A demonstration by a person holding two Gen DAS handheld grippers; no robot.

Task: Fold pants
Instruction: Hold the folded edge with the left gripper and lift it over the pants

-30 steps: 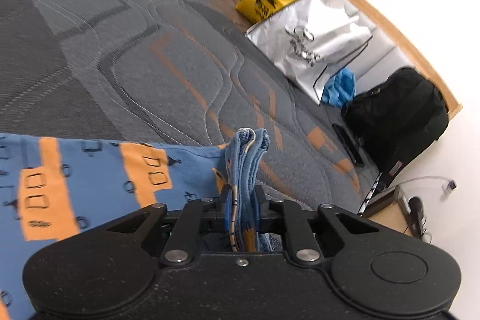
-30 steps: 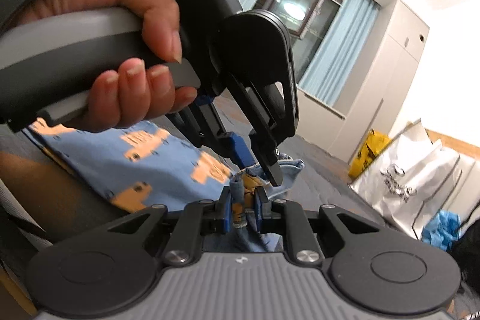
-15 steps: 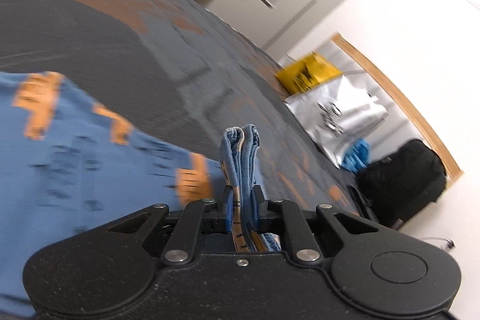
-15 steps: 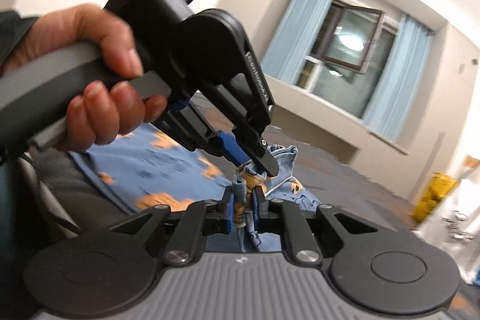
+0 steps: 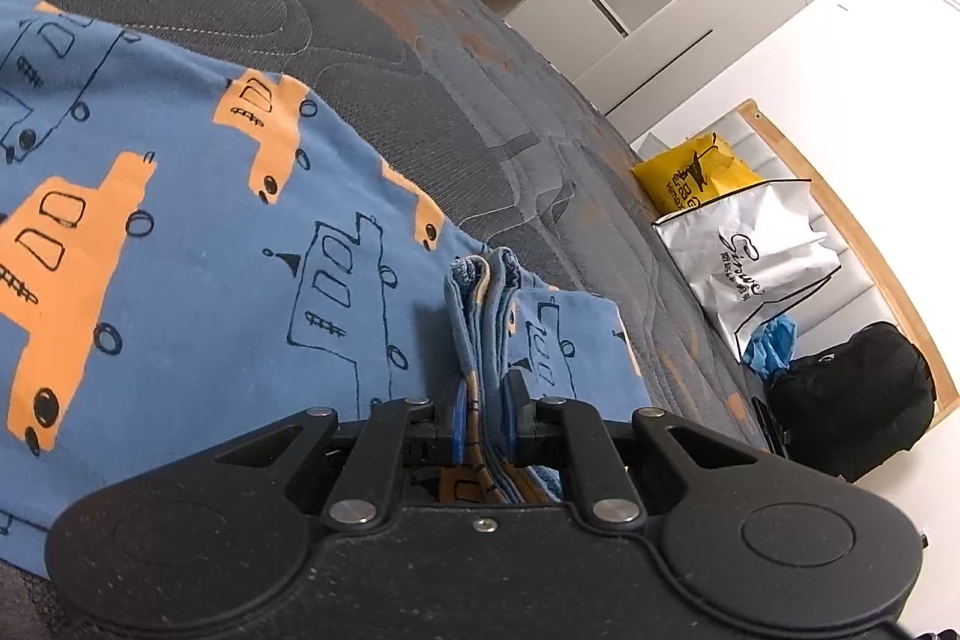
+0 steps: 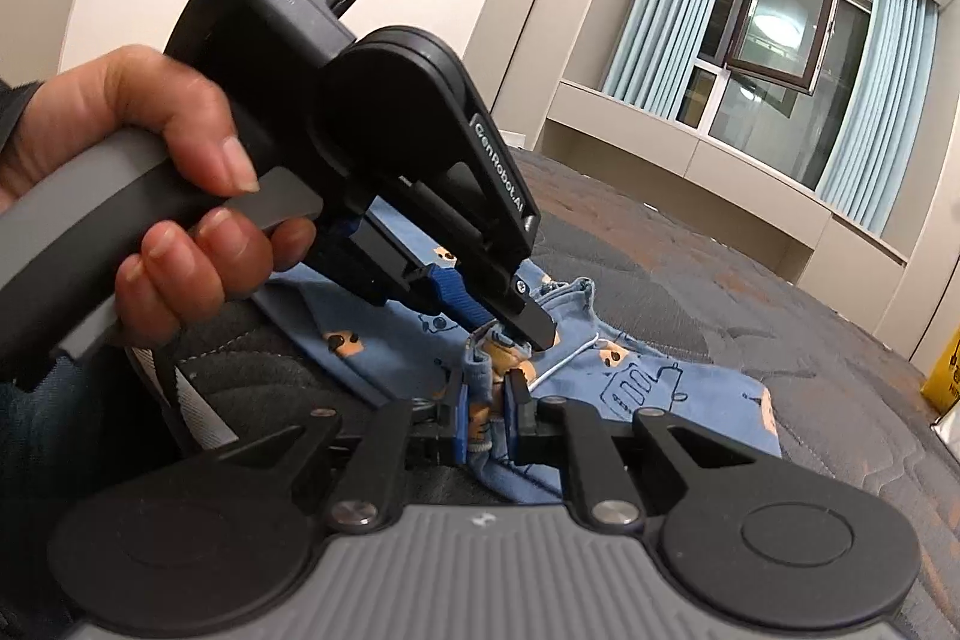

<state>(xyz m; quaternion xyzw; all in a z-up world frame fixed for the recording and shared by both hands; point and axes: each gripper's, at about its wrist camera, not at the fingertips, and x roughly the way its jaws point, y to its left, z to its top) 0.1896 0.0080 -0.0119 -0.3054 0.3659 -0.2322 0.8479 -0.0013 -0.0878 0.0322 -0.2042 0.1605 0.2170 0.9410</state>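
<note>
Blue cotton with orange and outlined trucks, the pants (image 5: 198, 244) lie spread over the grey quilted bed (image 5: 336, 10), and I have two bunched edges of them. My left gripper (image 5: 483, 421) is clamped on a thick gather of several layers, the hem edges standing up just beyond my fingers (image 5: 457, 421). My right gripper (image 6: 483, 415) is likewise closed on a bunched blue fold, close to where the left gripper's tips come down on the same part of the pants, with my left hand (image 6: 150, 172) around its handle.

I judge this cloth light, soft and limp: it will sag and drape wherever I do not hold it, and it should slide easily over the bed. Nothing in it is fragile. Stacked layers can slip apart in a pinch, so the hold belongs deep on the gathered edge, with all layers between the pads, and the two holds kept apart along one edge so the fold falls straight. A thin white drawstring (image 6: 570, 355) lies loose near the right gripper and could snag.
</note>
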